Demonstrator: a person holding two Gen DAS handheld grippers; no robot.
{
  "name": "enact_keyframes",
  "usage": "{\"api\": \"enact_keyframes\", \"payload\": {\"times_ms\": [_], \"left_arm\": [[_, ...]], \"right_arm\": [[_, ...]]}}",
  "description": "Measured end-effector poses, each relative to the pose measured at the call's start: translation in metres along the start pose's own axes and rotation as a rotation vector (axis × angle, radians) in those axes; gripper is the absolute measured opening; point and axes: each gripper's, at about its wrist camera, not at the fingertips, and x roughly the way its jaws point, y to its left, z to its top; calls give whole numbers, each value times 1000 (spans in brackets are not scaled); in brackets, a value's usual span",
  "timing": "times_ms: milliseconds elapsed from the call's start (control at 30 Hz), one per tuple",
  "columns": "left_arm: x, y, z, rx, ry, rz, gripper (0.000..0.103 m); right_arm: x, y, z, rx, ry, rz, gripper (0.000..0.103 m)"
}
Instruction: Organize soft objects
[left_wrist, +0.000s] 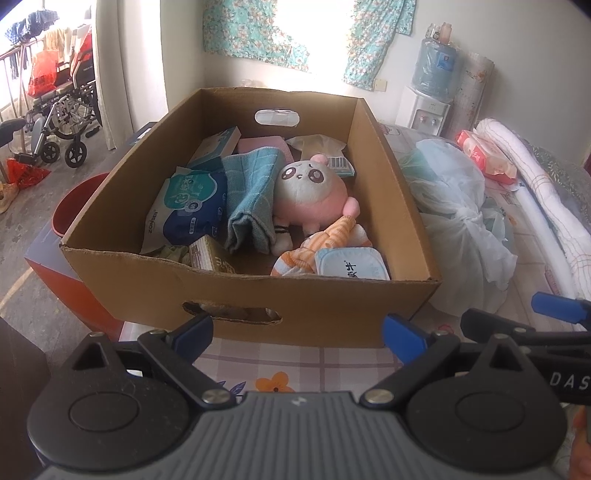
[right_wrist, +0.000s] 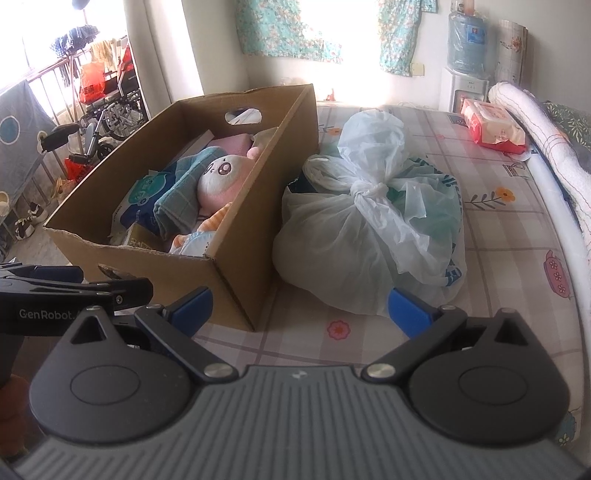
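Note:
A cardboard box (left_wrist: 325, 306) (right_wrist: 243, 273) stands on the checked bed sheet (left_wrist: 295, 360) (right_wrist: 498, 236). Inside lie a pink and white plush toy (left_wrist: 314, 188) (right_wrist: 221, 175), a folded teal towel (left_wrist: 251, 192) (right_wrist: 177, 201), a blue wipes pack (left_wrist: 188, 206) (right_wrist: 142, 201), an orange striped cloth (left_wrist: 332, 236) and a white tub (left_wrist: 351, 264). My left gripper (left_wrist: 299, 334) is open just in front of the box's near wall, holding nothing. My right gripper (right_wrist: 299, 310) is open near the box's front right corner, also holding nothing.
A knotted white plastic bag (right_wrist: 365, 221) (left_wrist: 454, 199) lies right of the box. A red tissue pack (right_wrist: 491, 125) (left_wrist: 487, 155) and a rolled white quilt (right_wrist: 546, 140) line the right edge. A wheelchair (left_wrist: 62, 110) and a red basin (left_wrist: 74, 203) stand on the floor left.

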Motion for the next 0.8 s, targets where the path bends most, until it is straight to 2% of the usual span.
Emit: {"api": "enact_keyframes", "payload": {"times_ms": [800], "left_arm": [[3, -2, 0, 6, 10, 3, 99]], "right_arm": [[7, -5, -1, 25, 27, 7, 102]]}}
